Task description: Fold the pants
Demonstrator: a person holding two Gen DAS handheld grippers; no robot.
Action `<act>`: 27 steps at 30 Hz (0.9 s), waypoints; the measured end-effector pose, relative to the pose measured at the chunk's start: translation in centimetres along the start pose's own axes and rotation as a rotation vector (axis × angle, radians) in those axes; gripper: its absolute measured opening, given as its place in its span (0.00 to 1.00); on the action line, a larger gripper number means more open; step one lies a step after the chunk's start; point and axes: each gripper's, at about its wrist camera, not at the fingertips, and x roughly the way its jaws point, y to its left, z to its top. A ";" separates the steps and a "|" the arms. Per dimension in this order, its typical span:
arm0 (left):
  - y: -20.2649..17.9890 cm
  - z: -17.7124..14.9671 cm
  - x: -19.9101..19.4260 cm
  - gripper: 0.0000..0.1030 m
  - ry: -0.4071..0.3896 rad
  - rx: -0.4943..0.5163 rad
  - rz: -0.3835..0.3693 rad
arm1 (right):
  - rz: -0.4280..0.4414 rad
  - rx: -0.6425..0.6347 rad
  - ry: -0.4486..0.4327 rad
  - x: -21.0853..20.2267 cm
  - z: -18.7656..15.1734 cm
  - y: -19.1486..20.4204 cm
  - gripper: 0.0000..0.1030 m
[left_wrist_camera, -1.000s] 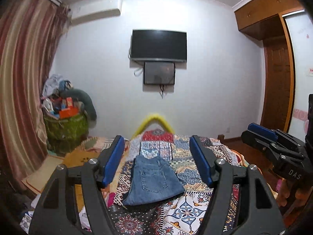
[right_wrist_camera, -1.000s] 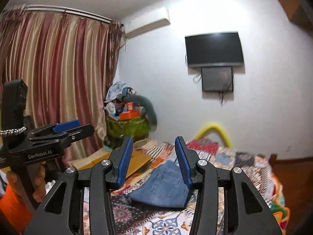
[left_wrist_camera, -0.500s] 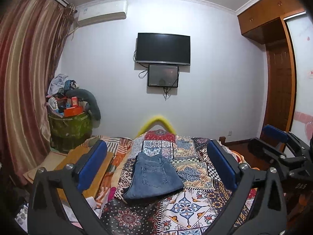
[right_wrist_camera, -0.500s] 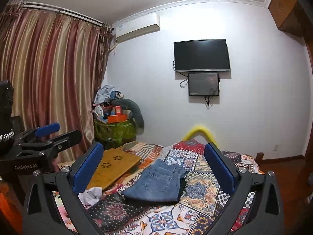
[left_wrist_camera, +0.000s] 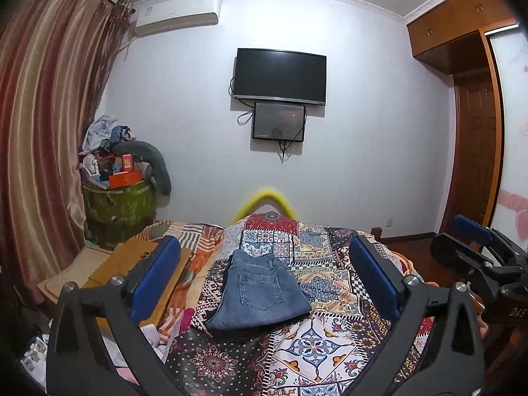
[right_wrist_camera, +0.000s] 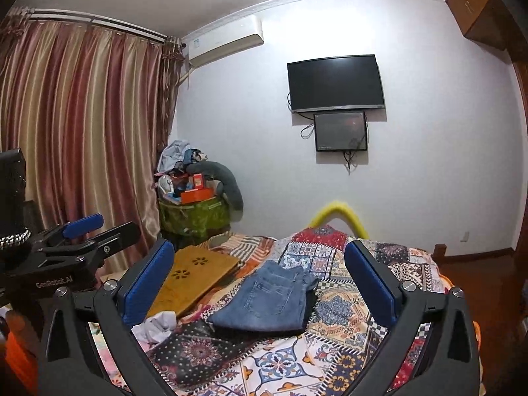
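Both tools spread wide, nothing between the pads. Left tool [left_wrist_camera: 264, 283] and right tool [right_wrist_camera: 260, 283] both hang in the air on the near side of the jeans, not touching them.

Jeans [left_wrist_camera: 260, 292] are the landmark: folded into a compact stack, back pocket up, lying flat on the patterned bedspread [left_wrist_camera: 330, 340] in the middle of the bed.

Near-left of the jeans: a crumpled white cloth [right_wrist_camera: 155, 325] at the bed edge.
Left of the jeans: a yellow-brown wooden board [right_wrist_camera: 194, 277] with flower cutouts, lying flat, close to but apart from the denim.
Beyond the jeans: a yellow curved bar [left_wrist_camera: 264, 198] at the far end of the bed.
Far left of the jeans: a green bin [left_wrist_camera: 115, 201] heaped with clutter, beside the striped curtain [left_wrist_camera: 43, 151].
Straight past the jeans on the wall: a dark TV [left_wrist_camera: 280, 79], a smaller screen [left_wrist_camera: 279, 122] just below it.
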 end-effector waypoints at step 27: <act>-0.8 -0.8 1.2 1.00 0.034 0.032 -0.007 | -0.009 0.041 0.037 -0.5 -0.2 -1.1 1.00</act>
